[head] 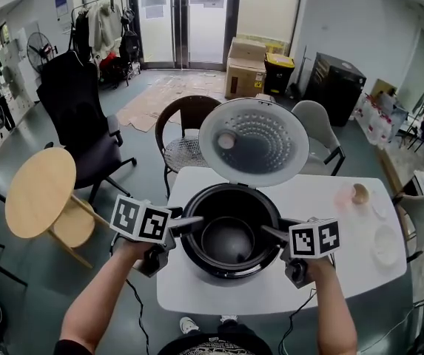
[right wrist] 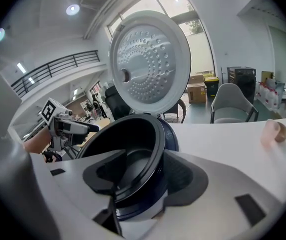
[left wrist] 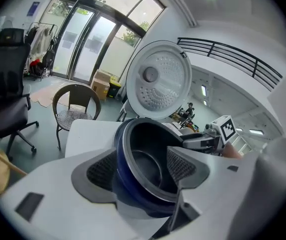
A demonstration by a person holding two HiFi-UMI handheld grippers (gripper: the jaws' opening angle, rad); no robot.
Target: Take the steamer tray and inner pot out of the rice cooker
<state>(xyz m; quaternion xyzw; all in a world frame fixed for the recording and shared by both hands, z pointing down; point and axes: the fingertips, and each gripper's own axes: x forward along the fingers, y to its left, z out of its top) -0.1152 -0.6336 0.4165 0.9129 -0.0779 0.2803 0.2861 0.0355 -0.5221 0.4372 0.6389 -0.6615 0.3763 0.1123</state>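
Black insert (head: 229,239), tray or pot not distinguishable, is straddled at its rim from opposite sides by the left gripper (left wrist: 143,160) and right gripper (right wrist: 145,170). Each is held partly open, with one pad inside the insert and one outside the rice cooker (head: 230,271) wall, neither clamped. The insert is seated in the cooker, whose lid (head: 254,143) is raised, midway along the tabletop's (head: 330,198) near edge.

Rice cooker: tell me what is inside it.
A dark, empty-looking stepped liner sits inside the rice cooker; steamer tray or inner pot, I cannot tell. Anything beneath it is covered.
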